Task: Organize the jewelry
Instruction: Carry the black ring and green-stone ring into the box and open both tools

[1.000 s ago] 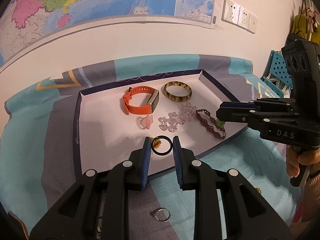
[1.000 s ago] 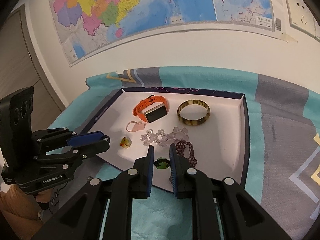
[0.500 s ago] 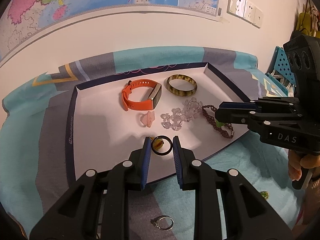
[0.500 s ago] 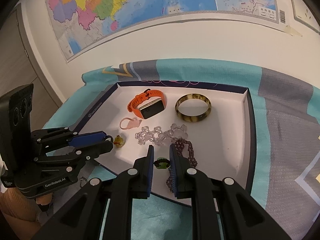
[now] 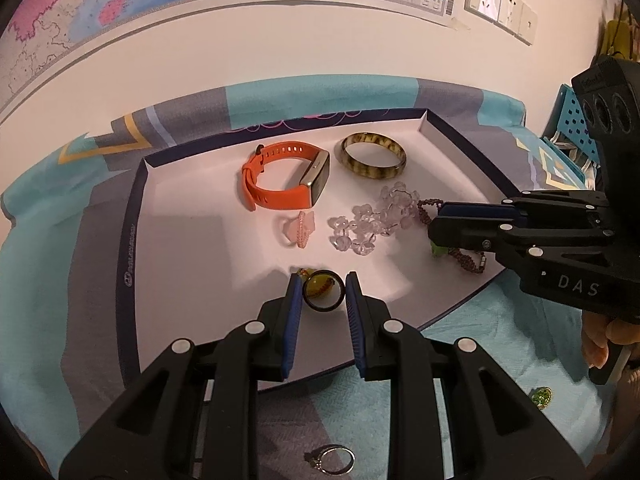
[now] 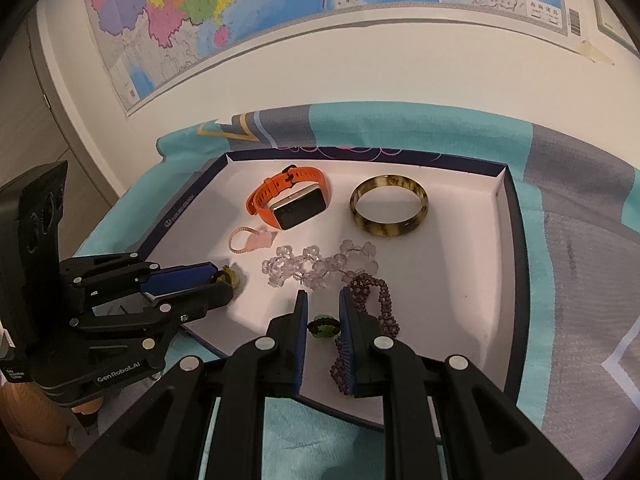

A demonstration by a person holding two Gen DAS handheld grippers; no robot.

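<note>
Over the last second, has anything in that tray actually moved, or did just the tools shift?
Only the left hand-held gripper moved: it carried its black ring lower over the tray, towards the yellow-stoned ring. The right hand-held gripper kept gripping the green bead ring. Watch, bangle and crystal beads stayed put.

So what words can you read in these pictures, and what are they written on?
"DAS": on the side of the right gripper.
"GenRobot.AI": on the body of the left gripper.
White logo text on the tray's dark rim: too blurred to read.
Wall map labels and the small white sticker under the left gripper: too small to read.
</note>
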